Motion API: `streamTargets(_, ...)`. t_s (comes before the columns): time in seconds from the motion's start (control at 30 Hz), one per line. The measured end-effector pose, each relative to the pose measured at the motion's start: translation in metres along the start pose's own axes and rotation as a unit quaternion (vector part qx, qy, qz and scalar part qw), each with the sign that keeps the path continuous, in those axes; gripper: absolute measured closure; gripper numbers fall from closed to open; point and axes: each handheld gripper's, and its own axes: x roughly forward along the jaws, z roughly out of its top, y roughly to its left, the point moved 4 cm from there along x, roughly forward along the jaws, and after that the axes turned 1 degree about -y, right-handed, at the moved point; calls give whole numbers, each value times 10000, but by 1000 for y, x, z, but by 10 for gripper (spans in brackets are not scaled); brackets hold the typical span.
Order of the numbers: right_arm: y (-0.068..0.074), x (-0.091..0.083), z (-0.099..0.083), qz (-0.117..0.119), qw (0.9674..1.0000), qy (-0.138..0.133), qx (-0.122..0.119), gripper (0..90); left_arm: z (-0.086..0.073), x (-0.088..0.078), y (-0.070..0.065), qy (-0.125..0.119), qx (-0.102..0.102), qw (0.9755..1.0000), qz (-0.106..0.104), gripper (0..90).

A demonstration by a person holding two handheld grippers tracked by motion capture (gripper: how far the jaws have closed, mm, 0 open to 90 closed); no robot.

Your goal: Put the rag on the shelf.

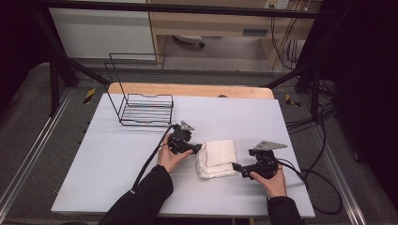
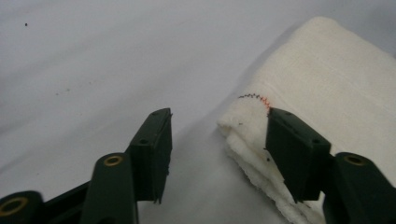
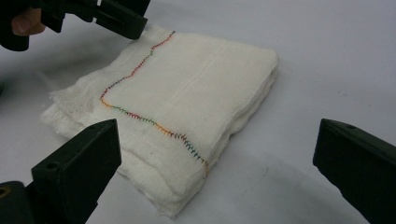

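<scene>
The folded white cloth [image 1: 217,158] lies flat on the tabletop [image 1: 117,154], squarely between the two tools. The left tool [image 1: 199,148] sits at the cloth's corner, jaws part way apart: in the left gripper view one pad [image 2: 294,149] rests against the folded edge and the other [image 2: 152,151] stands off over bare surface, so nothing is pinched yet. The right tool [image 1: 236,166], released and wide, points at the near edge without touching it. The folding looks finished; I'd judge the lifting has not begun, and the wire rack [image 1: 143,108] beyond the left tool waits empty.
</scene>
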Motion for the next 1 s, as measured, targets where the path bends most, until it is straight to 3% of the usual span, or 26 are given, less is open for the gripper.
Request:
streamTargets(0.23,0,0,0,-3,10000,-5,-2,17,1,10,-1,53,-185,9997,-160,532)
streamTargets(0.7,-1,0,2,15,10000,-55,29,14,1,15,-11,169,-90,9995,-236,680)
streamTargets(1.0,-3,2,6,-39,9999,-85,43,6,0,16,-14,164,29,9997,-181,748)
